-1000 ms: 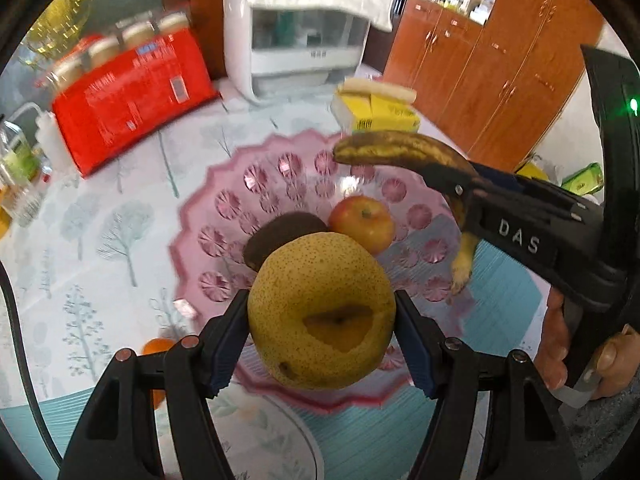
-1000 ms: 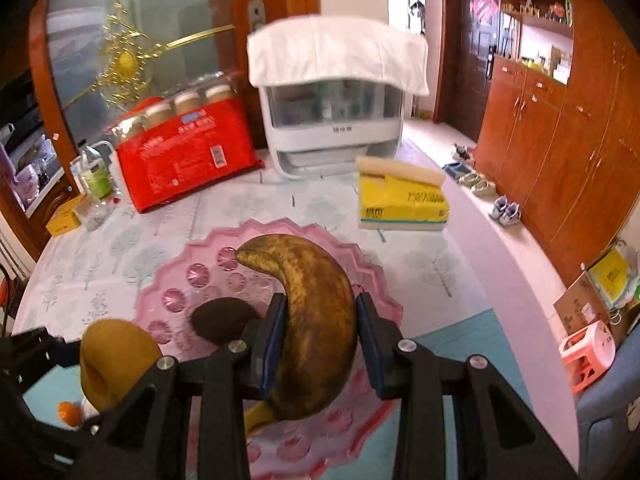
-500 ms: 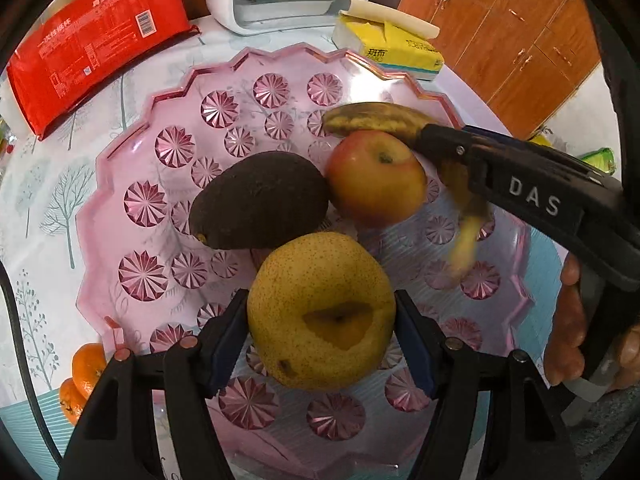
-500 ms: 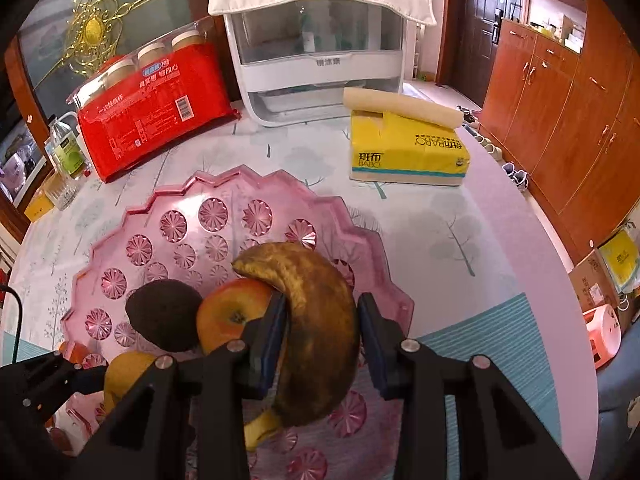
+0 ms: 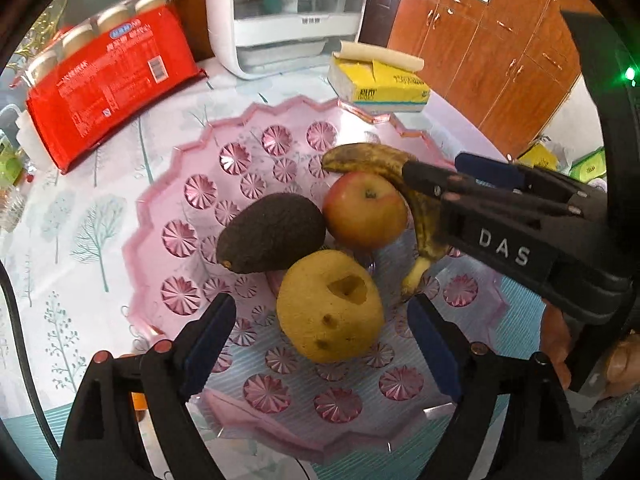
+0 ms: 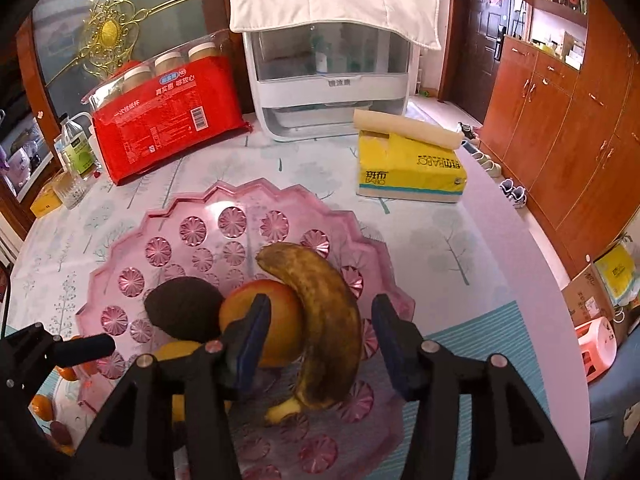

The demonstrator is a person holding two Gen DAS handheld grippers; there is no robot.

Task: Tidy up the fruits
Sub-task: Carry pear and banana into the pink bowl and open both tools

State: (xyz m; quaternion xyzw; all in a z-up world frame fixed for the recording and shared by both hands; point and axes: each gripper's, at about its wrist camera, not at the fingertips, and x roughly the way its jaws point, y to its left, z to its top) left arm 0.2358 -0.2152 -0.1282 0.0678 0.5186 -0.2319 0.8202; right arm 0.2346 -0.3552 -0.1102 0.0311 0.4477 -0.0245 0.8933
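Observation:
A pink cut-glass tray [image 5: 168, 200] holds a dark avocado [image 5: 272, 232], a red apple [image 5: 364, 210], a yellow pear [image 5: 330, 306] and a brown-spotted banana [image 5: 384, 160]. My left gripper [image 5: 320, 340] straddles the pear with its jaws opening; both blue pads stand clear of the fruit, which rests on the tray. In the right wrist view the banana [image 6: 320, 312] leans on the apple [image 6: 276, 320] inside the tray [image 6: 132, 248]. My right gripper [image 6: 322, 330] is around the banana, jaws opening, with gaps on both sides. The avocado [image 6: 184, 312] lies to the left.
At the back stand a red pack of cups [image 5: 108, 92], a white appliance [image 5: 288, 20] and a yellow tissue box [image 5: 380, 84]. Small oranges [image 6: 40, 404] lie off the tray's near left corner. Bottles [image 6: 76, 152] stand far left. The table ends on the right, near wooden cabinets [image 6: 560, 120].
Both grippers came down over the tray. The left one let go of the pear and the right one let go of the banana; both fruits now rest in the tray between spread jaws.

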